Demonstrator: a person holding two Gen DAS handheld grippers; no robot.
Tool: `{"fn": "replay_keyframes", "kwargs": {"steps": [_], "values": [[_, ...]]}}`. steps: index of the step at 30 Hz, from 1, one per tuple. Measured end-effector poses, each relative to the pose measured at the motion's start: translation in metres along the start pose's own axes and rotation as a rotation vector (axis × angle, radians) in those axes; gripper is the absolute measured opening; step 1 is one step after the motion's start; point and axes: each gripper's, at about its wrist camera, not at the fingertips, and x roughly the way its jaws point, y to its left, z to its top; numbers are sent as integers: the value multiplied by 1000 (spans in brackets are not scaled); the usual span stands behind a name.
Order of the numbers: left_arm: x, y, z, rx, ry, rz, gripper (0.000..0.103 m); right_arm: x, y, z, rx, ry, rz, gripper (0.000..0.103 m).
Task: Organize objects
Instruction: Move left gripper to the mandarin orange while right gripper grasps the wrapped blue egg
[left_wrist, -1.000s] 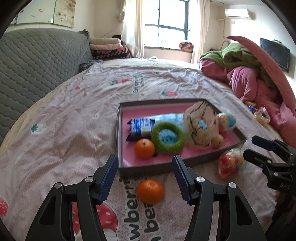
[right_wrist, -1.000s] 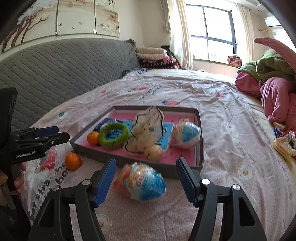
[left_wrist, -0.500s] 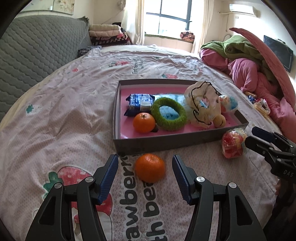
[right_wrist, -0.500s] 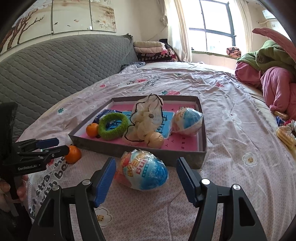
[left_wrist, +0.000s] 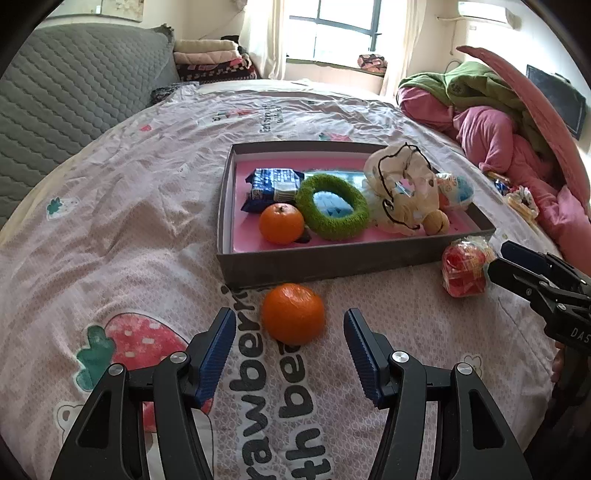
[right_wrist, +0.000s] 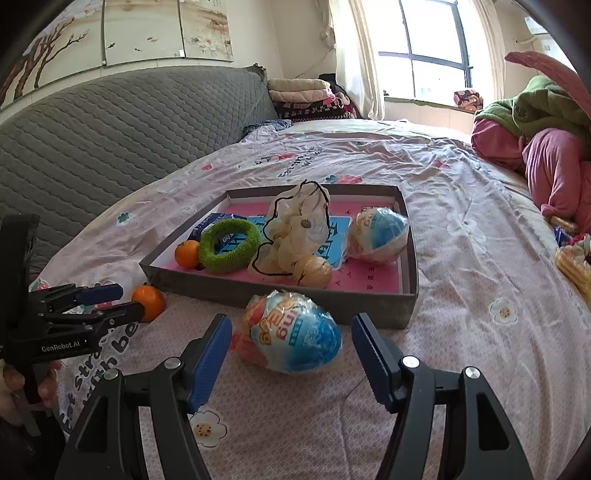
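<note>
A loose orange (left_wrist: 293, 313) lies on the bedspread just in front of the grey tray (left_wrist: 332, 264). My left gripper (left_wrist: 290, 345) stands open around it, pads clear of the fruit on both sides. A wrapped egg-shaped toy (right_wrist: 291, 332) lies before the tray's near wall (right_wrist: 280, 295), and my right gripper (right_wrist: 291, 356) is open on either side of it without touching. From the right wrist view the same orange (right_wrist: 149, 302) shows beside the left gripper (right_wrist: 107, 301). The tray holds a second orange (left_wrist: 281, 223), a green ring (left_wrist: 332, 212), a blue packet (left_wrist: 275, 183), a crumpled bag (left_wrist: 400, 194) and another egg toy (right_wrist: 380, 234).
The bed is covered by a pink strawberry-print sheet (left_wrist: 122, 229). A grey quilted headboard (right_wrist: 110, 140) rises at the left. Piled pink and green bedding (left_wrist: 498, 118) fills the right side, with snack wrappers (left_wrist: 521, 197) near it. A person's fingers (right_wrist: 14, 384) hold the left gripper's handle.
My left gripper has sunk and tipped down, bringing the loose orange from below its fingertips to between them. The right gripper has barely shifted; the egg toy sits slightly closer.
</note>
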Motion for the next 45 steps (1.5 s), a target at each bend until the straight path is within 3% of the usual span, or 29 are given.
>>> {"fn": "replay_keyframes", "kwargs": {"steps": [15,31,34,37,38,42,45], "values": [[9,3,-6,-23,27,-20,62,18,-12,-8,51,57,17,67],[26,6,-1,-33,17,-47,62,42,-14,-3,94,89,106,70],[30,6,0,-35,18,-55,62,45,-20,-1,131,91,139,66],[33,5,0,-38,17,-61,62,45,-19,0,133,89,156,55],[34,5,1,-39,16,-65,61,45,-17,1,123,88,159,53],[38,5,1,-44,19,-71,42,43,-8,2,77,81,148,51],[38,7,2,-48,20,-74,40,42,-4,1,59,75,149,51]]}}
